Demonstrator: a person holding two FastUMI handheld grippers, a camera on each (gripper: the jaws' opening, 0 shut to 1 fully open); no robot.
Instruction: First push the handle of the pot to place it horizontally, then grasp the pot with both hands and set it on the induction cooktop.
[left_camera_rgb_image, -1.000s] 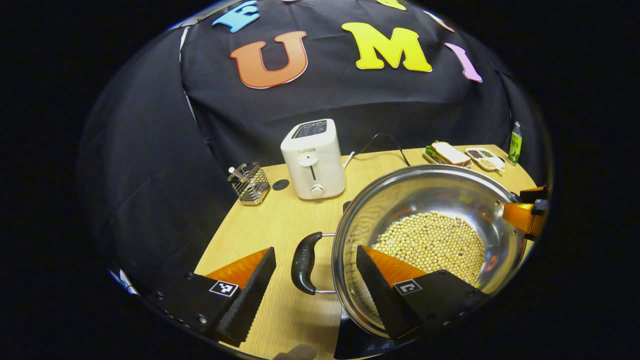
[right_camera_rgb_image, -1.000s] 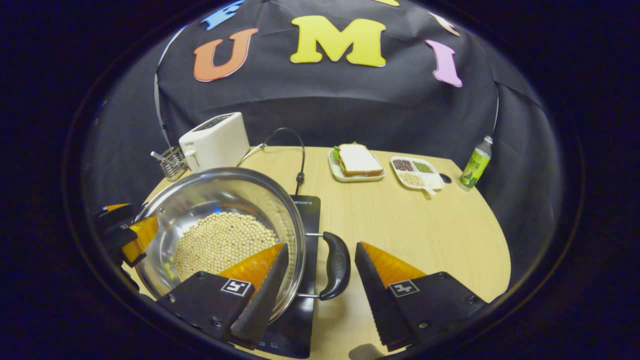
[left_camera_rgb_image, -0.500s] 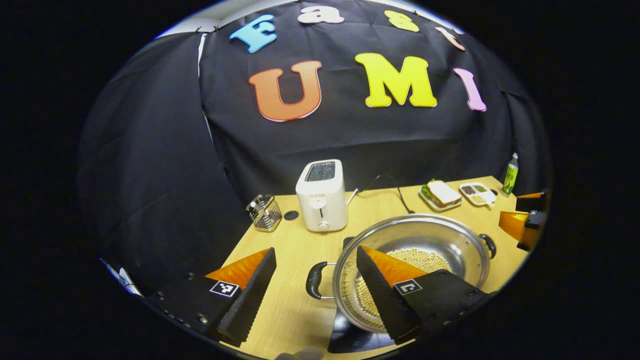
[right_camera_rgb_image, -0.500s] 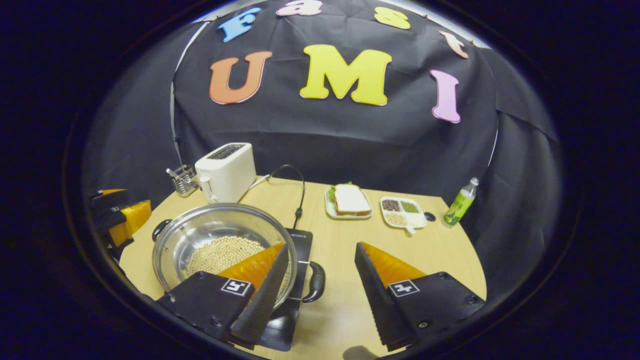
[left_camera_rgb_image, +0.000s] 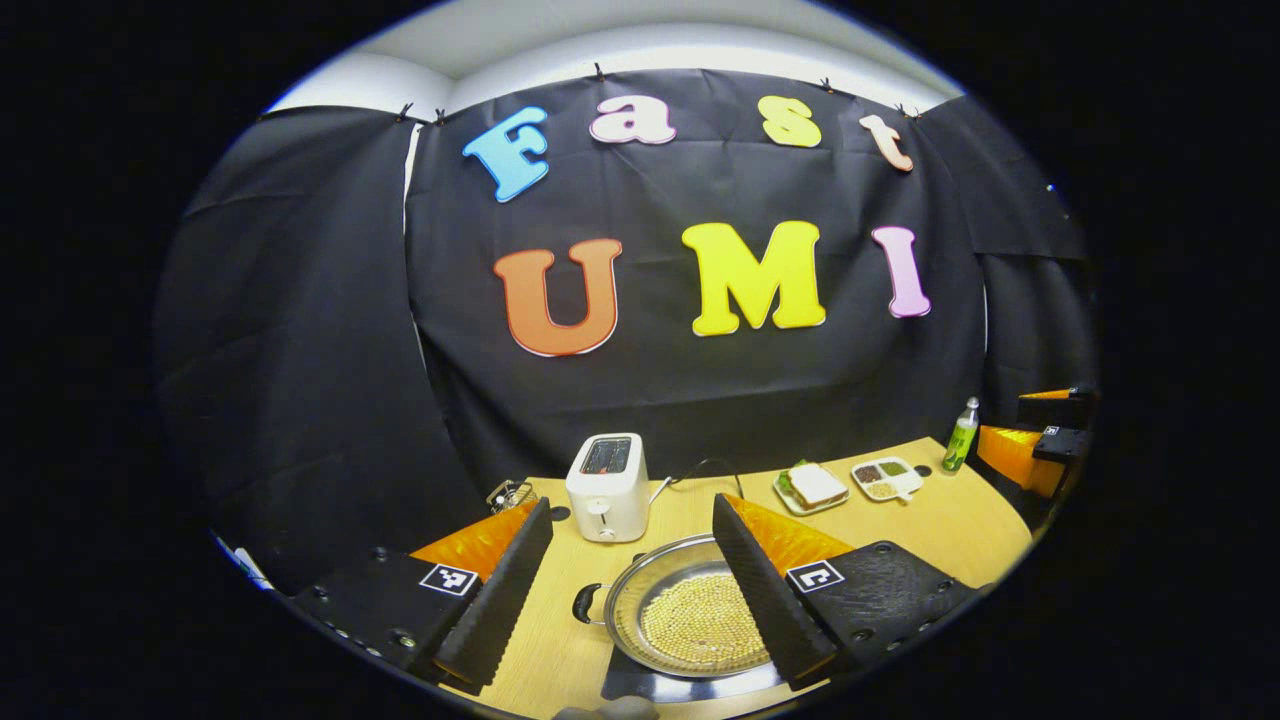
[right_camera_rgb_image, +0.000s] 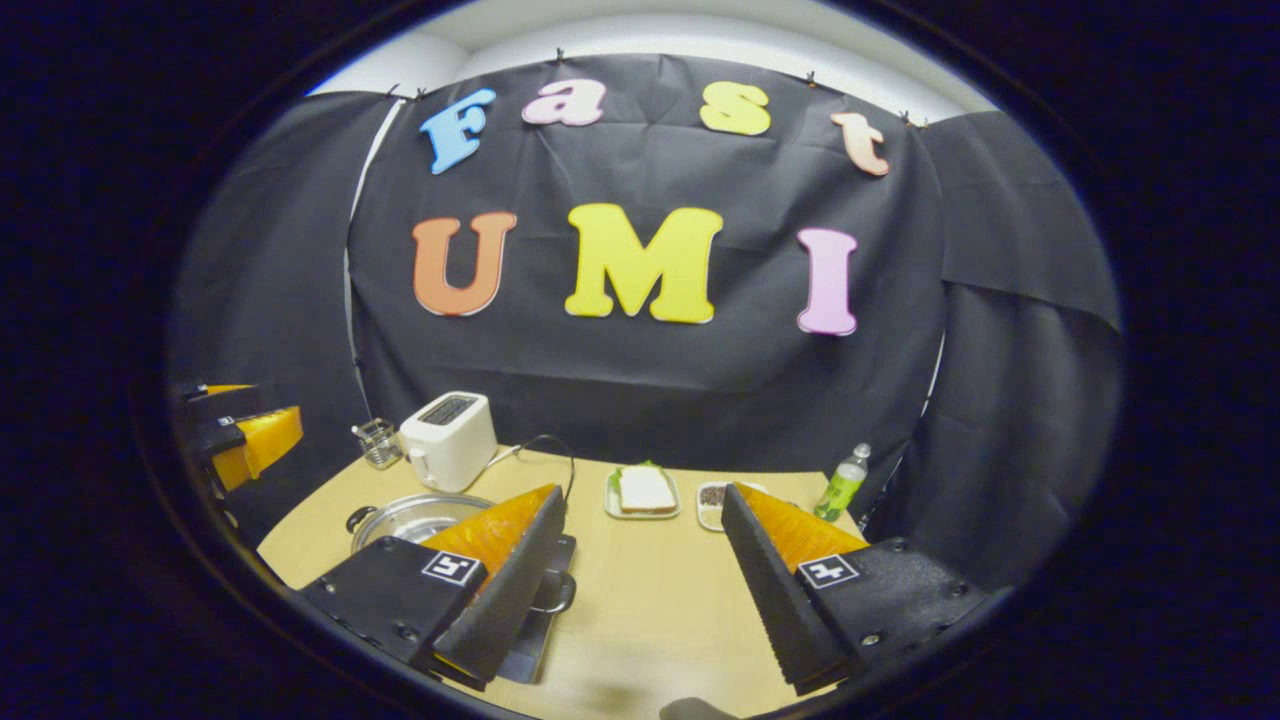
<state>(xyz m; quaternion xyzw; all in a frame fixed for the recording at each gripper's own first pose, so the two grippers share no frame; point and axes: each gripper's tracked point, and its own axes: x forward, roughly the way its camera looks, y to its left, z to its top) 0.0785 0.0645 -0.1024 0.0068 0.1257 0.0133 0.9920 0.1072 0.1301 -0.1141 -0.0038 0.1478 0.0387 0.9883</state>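
The steel pot (left_camera_rgb_image: 650, 578) holds pale beans (left_camera_rgb_image: 700, 622) and sits on the black induction cooktop (left_camera_rgb_image: 640, 688) near the table's front edge. One black side handle (left_camera_rgb_image: 585, 603) points left. My left gripper (left_camera_rgb_image: 631, 512) hangs open high above and behind the pot, touching nothing. In the right gripper view the pot (right_camera_rgb_image: 400, 520) lies low at left, half hidden by a finger, with the cooktop (right_camera_rgb_image: 560, 552) beneath it. My right gripper (right_camera_rgb_image: 642, 495) is open and empty too. Each gripper also appears far off at the other view's edge: the right gripper (left_camera_rgb_image: 1030, 450), the left gripper (right_camera_rgb_image: 245, 440).
At the back of the wooden table (right_camera_rgb_image: 650, 600) stand a white toaster (left_camera_rgb_image: 607, 487) with its cord, a wire holder (left_camera_rgb_image: 508, 494), a sandwich plate (left_camera_rgb_image: 812, 488), a divided dish (left_camera_rgb_image: 883, 478) and a green bottle (left_camera_rgb_image: 961, 435).
Both grippers have drawn up and back from the pot's handles. The pot stays on the cooktop and now looks small and far below.
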